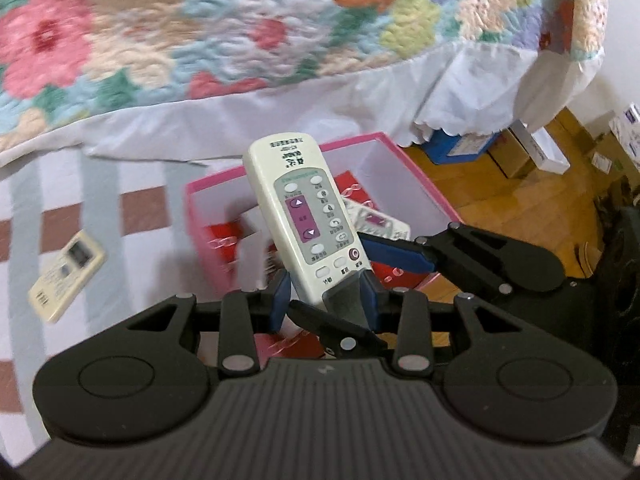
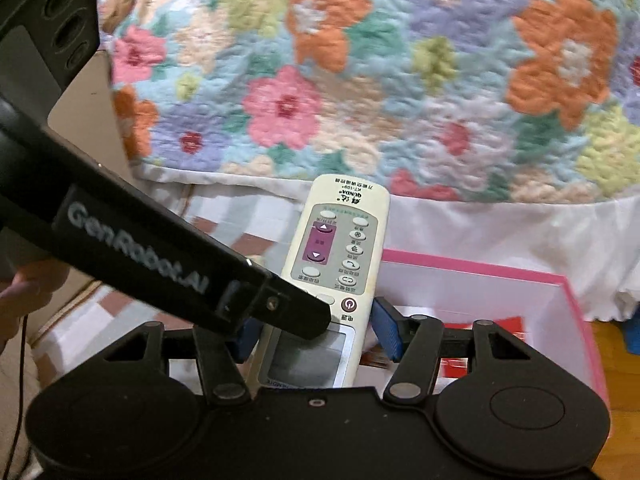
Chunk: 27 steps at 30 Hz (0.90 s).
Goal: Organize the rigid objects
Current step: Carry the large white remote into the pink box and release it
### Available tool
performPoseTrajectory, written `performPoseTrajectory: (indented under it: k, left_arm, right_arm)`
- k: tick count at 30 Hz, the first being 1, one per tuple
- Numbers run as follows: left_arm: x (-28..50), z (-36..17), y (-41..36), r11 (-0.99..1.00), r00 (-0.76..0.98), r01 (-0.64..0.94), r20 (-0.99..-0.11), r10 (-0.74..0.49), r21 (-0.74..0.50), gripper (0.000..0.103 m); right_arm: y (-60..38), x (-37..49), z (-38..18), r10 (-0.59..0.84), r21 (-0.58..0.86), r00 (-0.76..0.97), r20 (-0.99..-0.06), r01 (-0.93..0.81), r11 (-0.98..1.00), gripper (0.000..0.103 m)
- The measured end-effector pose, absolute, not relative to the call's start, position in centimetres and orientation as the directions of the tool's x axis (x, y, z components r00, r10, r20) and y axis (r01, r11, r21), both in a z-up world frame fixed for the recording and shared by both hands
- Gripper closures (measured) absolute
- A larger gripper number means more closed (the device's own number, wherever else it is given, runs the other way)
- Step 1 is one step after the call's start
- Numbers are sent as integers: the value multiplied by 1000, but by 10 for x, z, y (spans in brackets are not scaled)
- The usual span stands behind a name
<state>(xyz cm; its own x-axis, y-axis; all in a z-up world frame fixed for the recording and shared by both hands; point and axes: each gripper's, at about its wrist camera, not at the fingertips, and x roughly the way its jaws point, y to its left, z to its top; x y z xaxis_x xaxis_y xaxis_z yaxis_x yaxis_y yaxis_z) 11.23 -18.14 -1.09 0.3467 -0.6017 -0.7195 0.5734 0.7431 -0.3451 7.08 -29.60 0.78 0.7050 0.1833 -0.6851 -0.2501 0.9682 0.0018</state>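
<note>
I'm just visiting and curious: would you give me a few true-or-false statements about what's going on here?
1. The left gripper holds a white remote control. True.
2. The box below it is blue. False: the box has a pink rim and white inner walls.
3. A second remote lies outside the box on the checked sheet. True.
4. The box is empty. False: another remote and red items lie in it.
5. The quilt behind is plain white. False: the quilt is covered in colourful flowers.
</note>
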Motion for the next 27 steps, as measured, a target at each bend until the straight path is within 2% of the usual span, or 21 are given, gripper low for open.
performPoseTrajectory:
  k: [6, 13, 17, 21, 25, 27]
  left_arm:
    - [143, -34, -244, 740, 302, 582, -755, -582, -337, 68]
    - [175, -77, -278, 758, 237, 528, -791, -564, -382, 68]
    - [185, -92, -283, 777, 224, 491, -805, -549, -394, 67]
    - [186, -90, -272, 784, 224, 451, -796, -562, -426, 63]
    - [172, -74, -260, 795, 271, 520, -823, -500, -311, 63]
    - [164, -63, -248, 796, 287, 531, -822, -492, -291, 62]
  right_arm:
    - [-348, 99, -13, 125, 40, 652, -748, -144, 989, 39]
    - [-393, 120, -64, 176, 248, 568, -804, 51, 967, 39]
    - [-399, 122, -84, 190, 297, 558, -808, 107, 949, 39]
    - [-393, 117, -80, 132, 232, 579, -805, 102, 967, 34]
    - [-384, 101, -62, 128, 188, 572, -810, 46, 981, 34]
    - [-380, 94, -52, 126, 170, 563, -816, 26, 985, 34]
